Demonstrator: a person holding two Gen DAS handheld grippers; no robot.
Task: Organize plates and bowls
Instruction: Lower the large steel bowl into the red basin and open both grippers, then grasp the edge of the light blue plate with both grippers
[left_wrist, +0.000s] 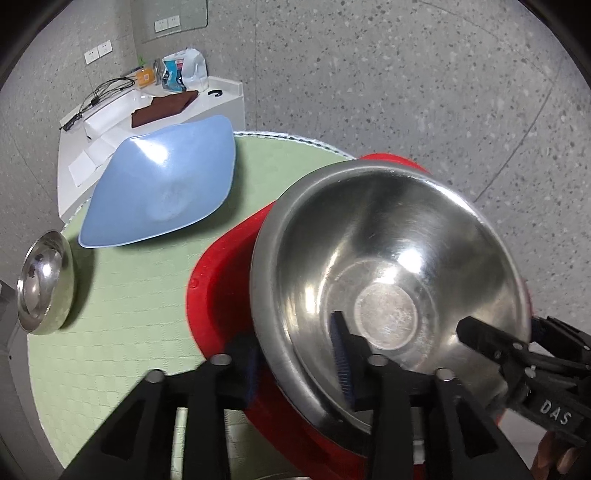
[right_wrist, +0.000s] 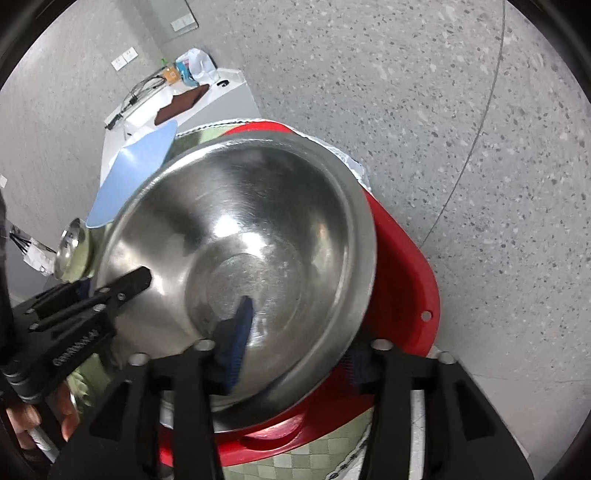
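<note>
both claws pinch the steel bowl's (left_wrist: 388, 280) rim, left claw (left_wrist: 295, 365), right claw (right_wrist: 291, 354). bowl sits tilted over the red tray (left_wrist: 221, 280) on the bench (left_wrist: 122, 332).

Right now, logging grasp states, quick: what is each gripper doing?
Left gripper: shut on the large steel bowl, one finger inside its rim, one outside.
Right gripper: shut on the same bowl's rim.

bowl (left_wrist: 388, 280) silver | tray (left_wrist: 221, 280) red | plate (left_wrist: 162, 181) blue | mat (left_wrist: 122, 295) green checked
</note>
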